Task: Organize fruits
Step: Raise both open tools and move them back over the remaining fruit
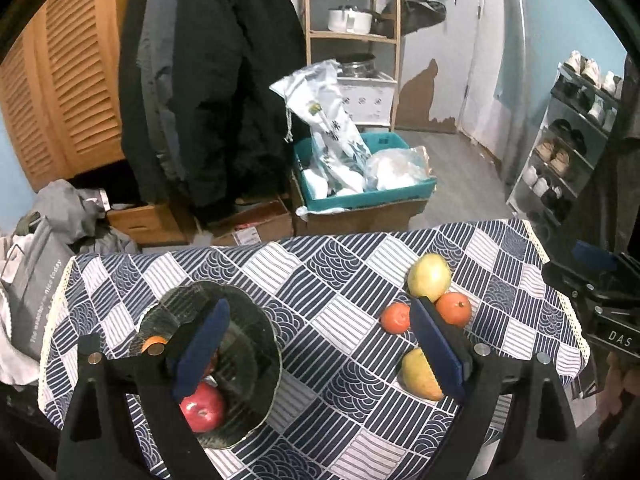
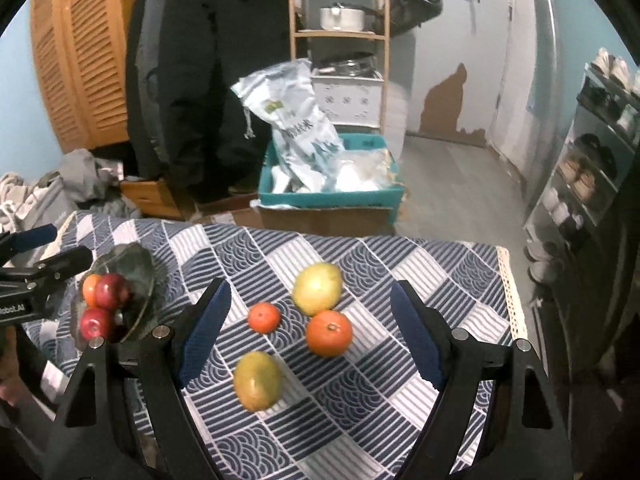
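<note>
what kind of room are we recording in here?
Most likely a home entryway or storage corner doubling as a work spot. Dark coats hang by a louvered wooden cabinet, a shoe rack stands at the right, and a small table with a patterned cloth holds the fruit.

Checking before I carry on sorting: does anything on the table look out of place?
Four fruits lie loose on the cloth, outside the glass bowl: two mangoes and two oranges. Nothing spilled.

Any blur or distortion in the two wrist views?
Left wrist: sharp, heavy fisheye bending of the table edge, dark vignette corners. Right wrist: motion blur smears the near mango and the teal bin; same barrel distortion.
</note>
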`<action>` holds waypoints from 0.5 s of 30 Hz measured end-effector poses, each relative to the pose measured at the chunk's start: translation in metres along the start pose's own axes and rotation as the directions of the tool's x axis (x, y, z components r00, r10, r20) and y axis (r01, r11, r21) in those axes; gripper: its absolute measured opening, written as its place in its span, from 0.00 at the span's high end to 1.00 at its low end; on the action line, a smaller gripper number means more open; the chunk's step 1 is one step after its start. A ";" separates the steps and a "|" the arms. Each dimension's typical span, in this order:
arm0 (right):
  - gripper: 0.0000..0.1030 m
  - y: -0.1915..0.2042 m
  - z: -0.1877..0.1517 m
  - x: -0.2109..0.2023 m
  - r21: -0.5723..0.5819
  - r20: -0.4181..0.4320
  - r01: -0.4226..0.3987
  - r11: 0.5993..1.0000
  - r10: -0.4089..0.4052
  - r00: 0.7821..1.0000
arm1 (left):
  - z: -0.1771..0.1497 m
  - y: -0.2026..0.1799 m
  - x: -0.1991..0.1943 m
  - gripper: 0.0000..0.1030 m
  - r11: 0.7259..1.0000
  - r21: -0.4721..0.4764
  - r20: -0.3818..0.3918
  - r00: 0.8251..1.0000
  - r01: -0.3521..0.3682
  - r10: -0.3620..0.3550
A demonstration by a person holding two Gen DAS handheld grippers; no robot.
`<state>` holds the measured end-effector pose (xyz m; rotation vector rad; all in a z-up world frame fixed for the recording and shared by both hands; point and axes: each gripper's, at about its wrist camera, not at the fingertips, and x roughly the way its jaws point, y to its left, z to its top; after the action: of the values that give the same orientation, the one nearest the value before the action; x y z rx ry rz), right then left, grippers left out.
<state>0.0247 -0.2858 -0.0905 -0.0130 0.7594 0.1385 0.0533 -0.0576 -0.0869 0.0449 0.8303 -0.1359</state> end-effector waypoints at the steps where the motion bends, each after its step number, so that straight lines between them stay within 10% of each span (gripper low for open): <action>1: 0.20 -0.004 -0.002 0.002 0.005 -0.007 0.004 1.000 -0.003 1.000 | 0.000 -0.002 0.003 0.10 1.000 0.002 -0.009 1.000 0.004 -0.004; 15: 0.20 -0.021 -0.030 0.069 0.005 -0.188 0.001 1.000 0.000 0.982 | -0.013 -0.006 0.073 0.10 0.999 -0.047 -0.191 0.981 0.015 -0.024</action>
<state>0.0564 -0.3005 -0.1609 -0.0221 0.9482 0.1359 0.0917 -0.0704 -0.1500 0.0069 1.0258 -0.1322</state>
